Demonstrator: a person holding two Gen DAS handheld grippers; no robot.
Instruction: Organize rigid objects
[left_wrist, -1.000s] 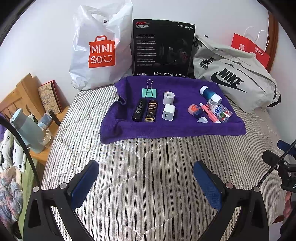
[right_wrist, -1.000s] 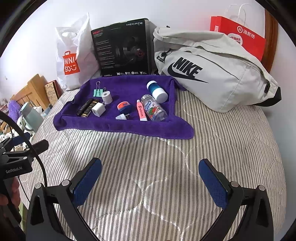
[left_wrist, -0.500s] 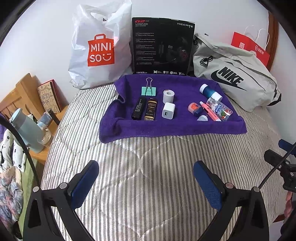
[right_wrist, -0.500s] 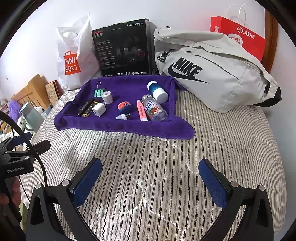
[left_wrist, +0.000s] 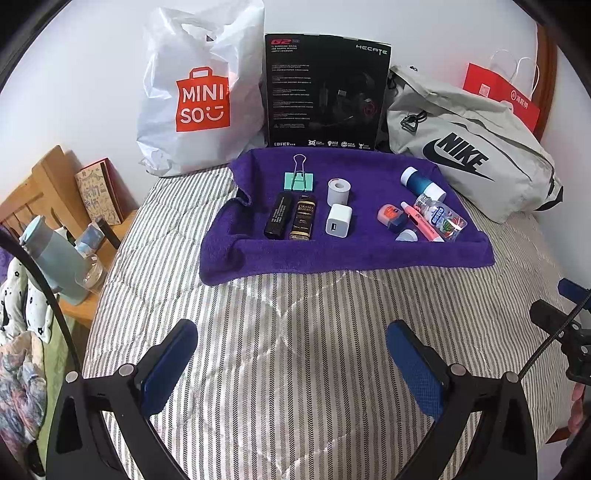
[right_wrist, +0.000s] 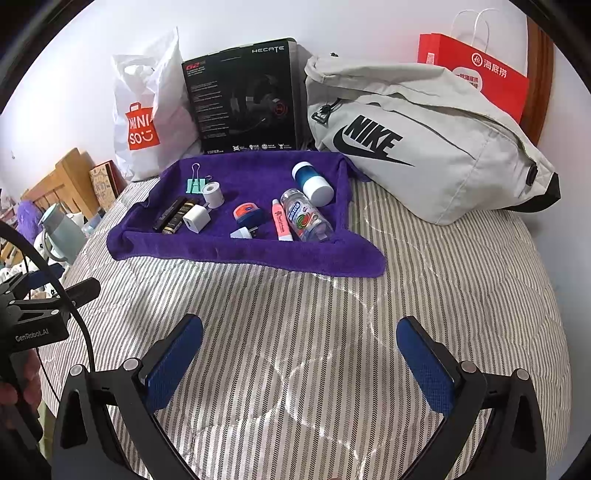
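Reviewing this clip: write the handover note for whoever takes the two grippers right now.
Left gripper and right gripper: both open, empty, above the striped bedspread, short of the purple towel.
On the towel, left group in rows: binder clip, tape roll, black stick, dark bottle, white charger.
Right group lies jumbled: blue-and-white container, clear bottle, pink tube. Sorting that looks left.

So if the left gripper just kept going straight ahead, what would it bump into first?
Probably the near folded edge of the purple towel. The open left gripper hovers over striped bedding, nothing between. If it passes higher, the white square charger comes first; depth is unclear.
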